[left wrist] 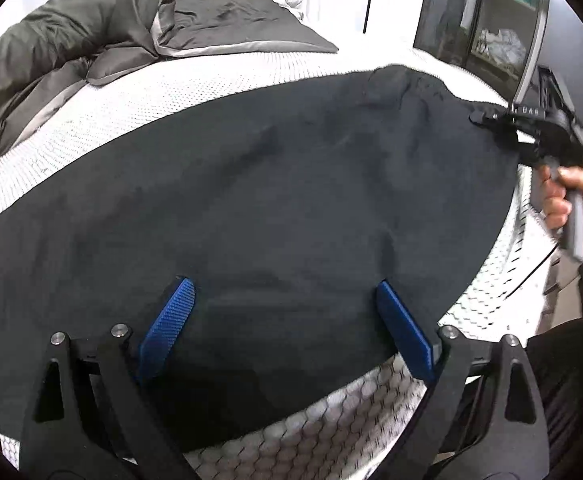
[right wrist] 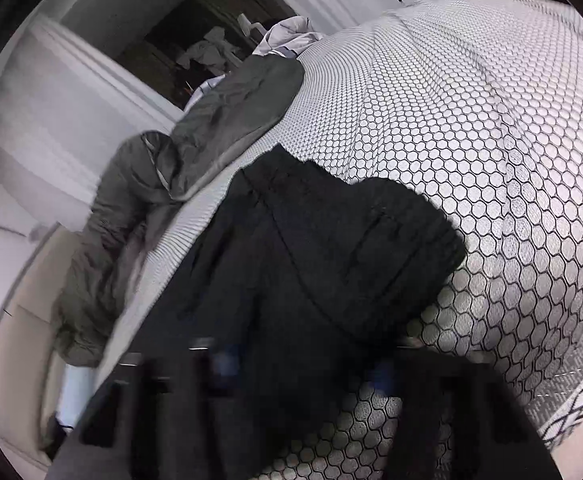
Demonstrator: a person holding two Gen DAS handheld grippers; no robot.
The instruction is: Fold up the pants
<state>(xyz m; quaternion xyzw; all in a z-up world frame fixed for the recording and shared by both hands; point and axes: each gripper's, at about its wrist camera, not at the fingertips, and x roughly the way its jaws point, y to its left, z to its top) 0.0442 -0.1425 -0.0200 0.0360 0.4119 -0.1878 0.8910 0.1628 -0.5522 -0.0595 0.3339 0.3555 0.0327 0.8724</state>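
- Black, smooth-woven pants (left wrist: 275, 184) lay spread on the bed's white honeycomb-quilted mattress (left wrist: 195, 84).
- Left tongs (left wrist: 287, 312) gaped wide, ribbed blue pads over the cloth.
- Right tongs (left wrist: 476, 117) met the pants' far edge; their grip was unclear.
- A crumpled grey duvet (left wrist: 71, 40) lay behind.

Home bedroom: bare mattress (left wrist: 219, 92) w/ honeycomb-quilt cover, grey duvet (left wrist: 63, 52) bunched at far left corner, dark wardrobe (left wrist: 487, 12) w/ folded laundry on shelves beyond far right edge.
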